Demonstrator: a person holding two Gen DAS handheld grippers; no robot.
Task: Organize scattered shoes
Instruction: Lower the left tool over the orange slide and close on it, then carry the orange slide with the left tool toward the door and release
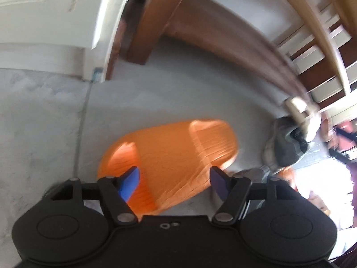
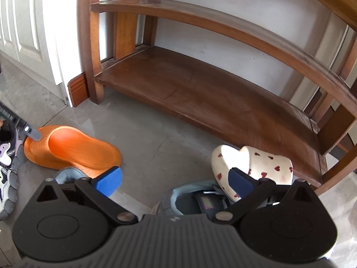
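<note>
Left wrist fisheye footage, heavily blurred, shows the left gripper [image 1: 174, 182] with its blue pads spread wide over the orange slipper [image 1: 171, 156], which lies on the grey floor [image 1: 44, 122]; the pads are not seen pressing on it. From the right wrist view, the right gripper [image 2: 176, 179] is likewise spread and empty, above a grey sneaker [image 2: 196, 201] beside a cream heart-print slipper [image 2: 256, 167], just in front of the wooden shoe rack [image 2: 200, 93], whose bottom shelf is bare. The orange slipper [image 2: 71, 149] is seen near the rack's left leg. A missed or shallow pinch is judged the main risk: the slipper is broad and soft, so it could be pushed away or slip out if the pads close on its edge.
</note>
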